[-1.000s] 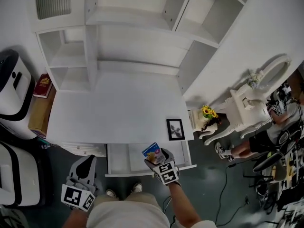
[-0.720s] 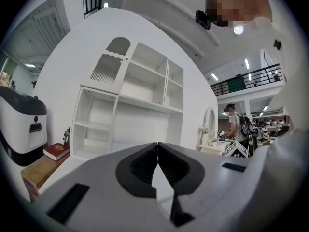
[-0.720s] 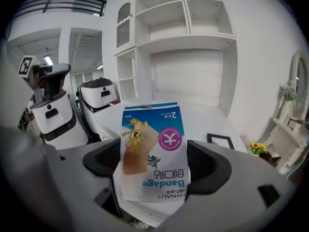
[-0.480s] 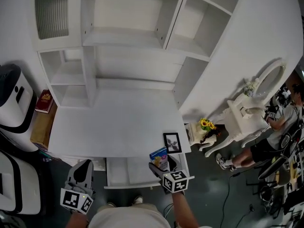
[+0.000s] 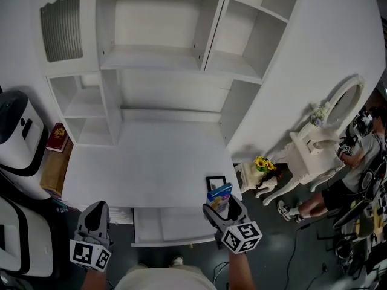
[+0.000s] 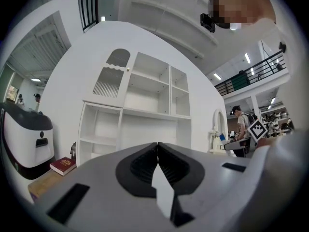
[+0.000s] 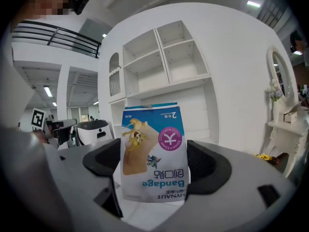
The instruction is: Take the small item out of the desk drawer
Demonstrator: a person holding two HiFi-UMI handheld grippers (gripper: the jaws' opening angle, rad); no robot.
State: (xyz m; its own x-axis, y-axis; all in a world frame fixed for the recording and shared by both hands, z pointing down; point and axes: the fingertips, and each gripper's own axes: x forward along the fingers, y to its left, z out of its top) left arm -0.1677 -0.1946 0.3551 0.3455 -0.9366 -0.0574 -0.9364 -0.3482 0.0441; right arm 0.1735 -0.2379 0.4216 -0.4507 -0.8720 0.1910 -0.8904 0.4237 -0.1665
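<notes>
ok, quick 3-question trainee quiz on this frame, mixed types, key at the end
1. True or false: the left gripper is shut on the bandage box.
2. The desk drawer is: A) pushed shut B) pulled open C) lifted off the desk.
3. Fill in: the picture frame sits at the front ___ corner of the desk.

Key:
1. False. The left gripper's jaws are together with nothing between them. The right gripper grips the box.
2. B.
3. Right.
</notes>
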